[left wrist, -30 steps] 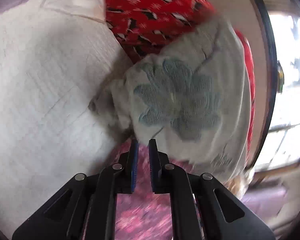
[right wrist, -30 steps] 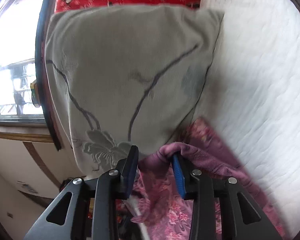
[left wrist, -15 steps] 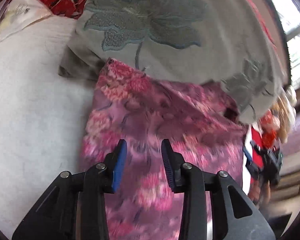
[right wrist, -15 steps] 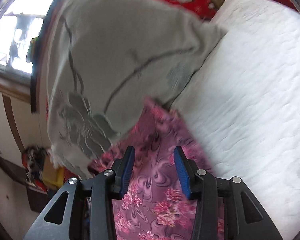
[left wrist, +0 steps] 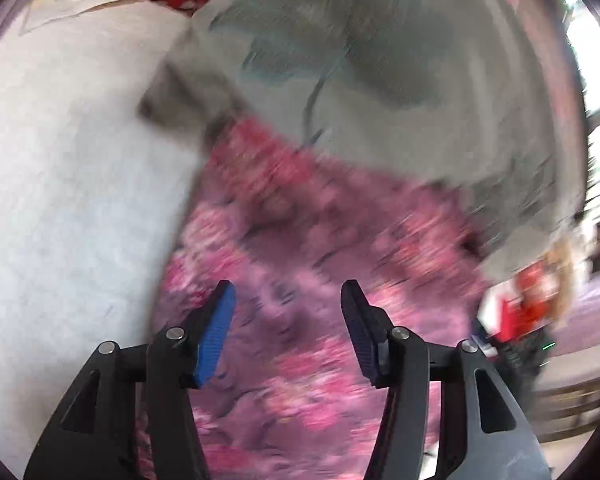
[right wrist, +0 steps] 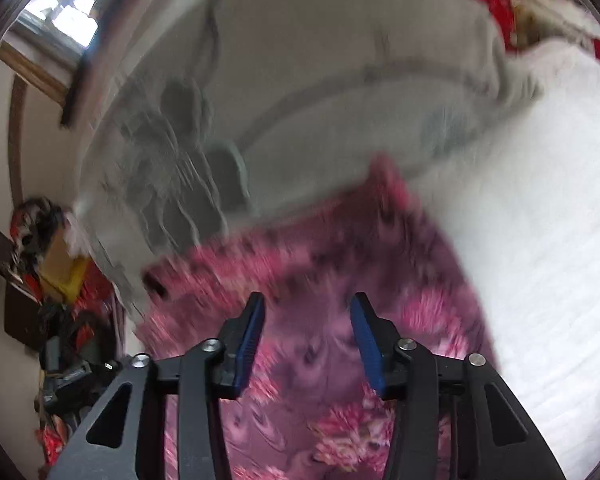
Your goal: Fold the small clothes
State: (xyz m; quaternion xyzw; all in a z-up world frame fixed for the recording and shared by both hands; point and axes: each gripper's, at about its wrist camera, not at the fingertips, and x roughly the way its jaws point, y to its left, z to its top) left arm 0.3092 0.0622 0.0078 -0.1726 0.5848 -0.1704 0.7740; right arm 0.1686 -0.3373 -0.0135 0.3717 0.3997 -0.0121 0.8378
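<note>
We have just let go of the pink flowered cloth (left wrist: 300, 320) — it lies spread on the white bed (left wrist: 60, 200), its far edge against the grey pillow (left wrist: 380, 80). The left gripper (left wrist: 288, 312) and right gripper (right wrist: 306, 320) have just been opening, jaws apart with nothing between. Next, we judge, comes fresh corner grips for a fold. No containers show.
</note>
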